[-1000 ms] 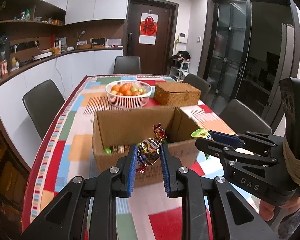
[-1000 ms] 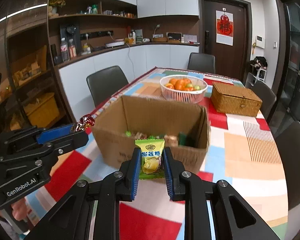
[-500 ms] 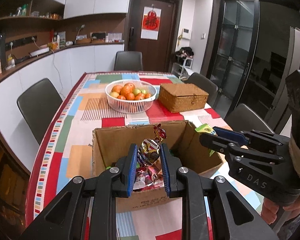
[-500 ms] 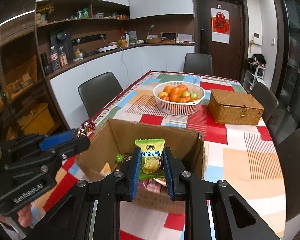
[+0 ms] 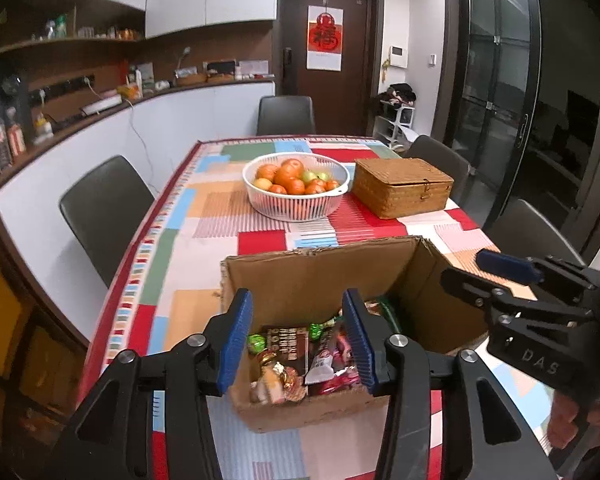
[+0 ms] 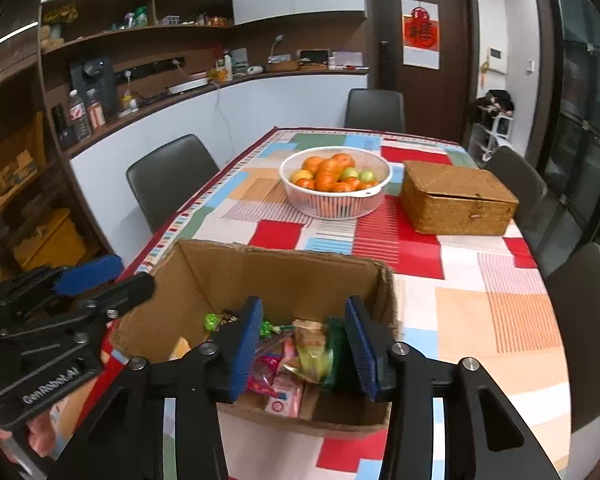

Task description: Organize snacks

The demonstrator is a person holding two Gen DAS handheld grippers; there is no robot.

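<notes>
Both tools, left tool [image 5: 298,336] and right tool [image 6: 304,344], have just spread and pinch nothing, above the cardboard box [image 5: 320,276]; the snacks [image 5: 296,360] below are partly hidden.

A white slatted plastic basket [image 5: 296,196] of oranges and green fruit stands mid-table on the patchwork-coloured tablecloth [image 5: 204,216], just beside a closed woven wicker box [image 5: 402,188]. Dark padded chairs [image 5: 104,208] ring the table; a red paper hanging [image 5: 325,38] marks the brown door.
</notes>
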